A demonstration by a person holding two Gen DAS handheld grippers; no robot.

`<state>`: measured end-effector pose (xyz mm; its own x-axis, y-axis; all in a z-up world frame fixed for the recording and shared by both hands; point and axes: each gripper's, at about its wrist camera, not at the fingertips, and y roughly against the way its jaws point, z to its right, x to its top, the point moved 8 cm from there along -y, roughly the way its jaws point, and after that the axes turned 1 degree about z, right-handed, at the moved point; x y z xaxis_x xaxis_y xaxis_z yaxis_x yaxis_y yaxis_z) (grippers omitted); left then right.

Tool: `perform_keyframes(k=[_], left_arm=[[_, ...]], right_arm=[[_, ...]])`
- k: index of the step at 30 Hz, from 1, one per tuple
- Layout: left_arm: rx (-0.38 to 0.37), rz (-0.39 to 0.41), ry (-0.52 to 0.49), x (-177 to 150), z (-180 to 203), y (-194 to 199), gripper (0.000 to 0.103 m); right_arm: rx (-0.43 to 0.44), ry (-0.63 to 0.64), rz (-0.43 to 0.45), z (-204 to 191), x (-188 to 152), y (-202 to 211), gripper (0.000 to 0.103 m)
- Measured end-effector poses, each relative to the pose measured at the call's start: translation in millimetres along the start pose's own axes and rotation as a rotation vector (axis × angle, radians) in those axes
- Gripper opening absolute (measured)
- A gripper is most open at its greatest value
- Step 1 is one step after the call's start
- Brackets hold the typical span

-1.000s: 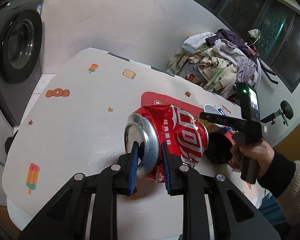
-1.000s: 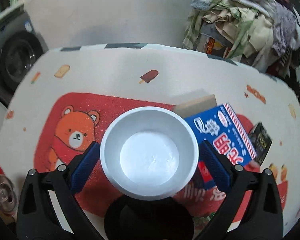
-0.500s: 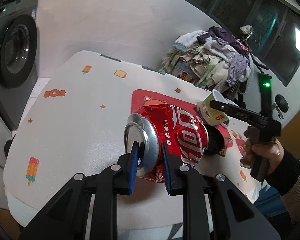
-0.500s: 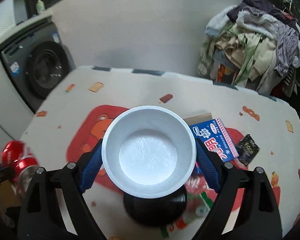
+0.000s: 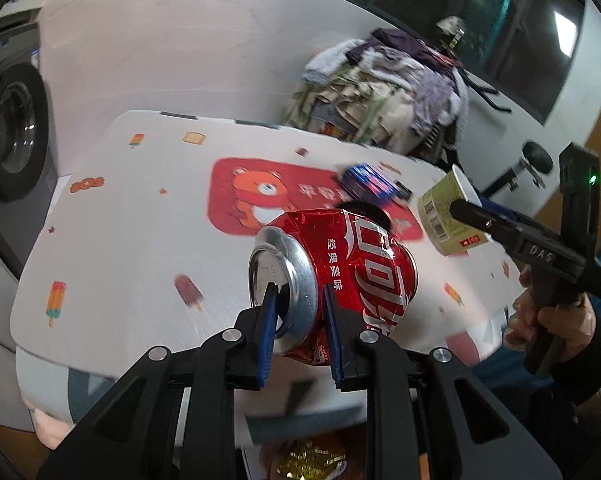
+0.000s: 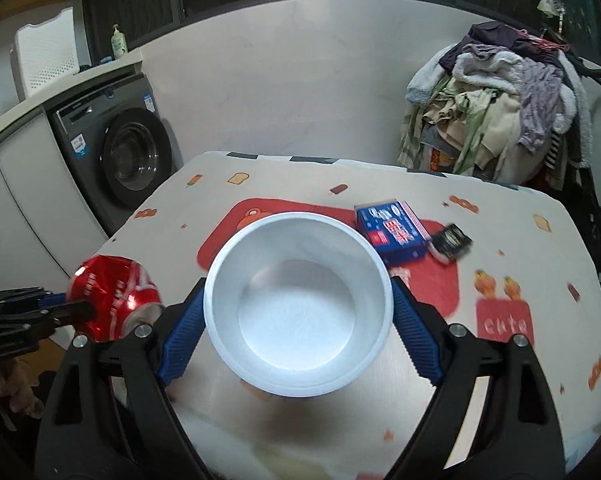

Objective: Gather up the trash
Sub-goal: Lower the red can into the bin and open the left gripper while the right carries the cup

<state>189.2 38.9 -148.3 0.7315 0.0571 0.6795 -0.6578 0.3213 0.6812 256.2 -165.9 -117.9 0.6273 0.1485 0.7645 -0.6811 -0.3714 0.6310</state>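
Observation:
A crushed red soda can (image 5: 364,264) hangs in the air over the table's near edge. My left gripper (image 5: 296,292) is shut on its rim, one pad inside the mouth and one outside. The can (image 6: 108,292) and left gripper (image 6: 60,308) also show at the left of the right wrist view. My right gripper (image 6: 298,308) is shut on a white paper bowl (image 6: 298,356), pads pressing both sides of its rim, held above the table. From the left wrist view the bowl (image 5: 444,216) shows a green printed outside, with a hand (image 5: 548,320) on the gripper handle.
The table (image 6: 500,280) has a patterned white cloth and a red bear mat (image 6: 432,284). A blue box (image 6: 392,232) and a black packet (image 6: 452,240) lie on the mat, with a black round thing (image 5: 364,216) nearby. A washing machine (image 6: 128,160) stands left, a clothes pile (image 6: 500,100) behind.
Both grippers have drawn back from the table and risen, each keeping its load. The bowl has come up off the black round thing.

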Motion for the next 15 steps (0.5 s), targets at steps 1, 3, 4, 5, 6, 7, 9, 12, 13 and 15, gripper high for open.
perform_keyframes(k=[1, 3, 4, 5, 6, 7, 9, 12, 13, 15], left_arm=[[-0.005, -0.006, -0.011, -4.8, 4.1, 1.1, 0.022], [-0.013, -0.024, -0.043, -18.6, 14.9, 3.4, 0.022], [-0.019, -0.036, -0.06, -27.3, 20.8, 4.2, 0.022], [-0.025, -0.05, -0.077, -36.6, 26.1, 4.5, 0.022], [-0.028, -0.063, -0.092, -44.8, 30.7, 5.2, 0.022], [-0.033, -0.082, -0.118, -58.0, 37.5, 5.4, 0.022], [-0.038, -0.11, -0.148, -73.7, 43.5, 3.2, 0.022], [-0.054, -0.174, -0.191, -102.2, 53.2, -4.5, 0.022], [-0.058, -0.197, -0.211, -111.3, 56.4, -7.9, 0.022], [-0.061, -0.229, -0.245, -126.2, 62.1, -12.4, 0.022]], right_arm=[[-0.001, -0.006, 0.005, -0.7, -4.8, 8.5, 0.085], [-0.001, -0.025, 0.018, -1.3, -15.6, 26.5, 0.085], [-0.001, -0.033, 0.022, -1.6, -20.0, 33.4, 0.085], [-0.002, -0.04, 0.03, -2.4, -26.4, 43.9, 0.085], [-0.003, -0.043, 0.033, -2.8, -30.2, 49.1, 0.085], [-0.003, -0.046, 0.038, -4.0, -37.0, 57.8, 0.085], [-0.007, -0.048, 0.04, -5.7, -47.5, 67.9, 0.085], [-0.009, -0.054, 0.028, -7.4, -65.9, 79.2, 0.085], [-0.009, -0.056, 0.025, -7.6, -70.8, 82.4, 0.085], [-0.012, -0.058, 0.019, -7.4, -81.0, 89.0, 0.085]])
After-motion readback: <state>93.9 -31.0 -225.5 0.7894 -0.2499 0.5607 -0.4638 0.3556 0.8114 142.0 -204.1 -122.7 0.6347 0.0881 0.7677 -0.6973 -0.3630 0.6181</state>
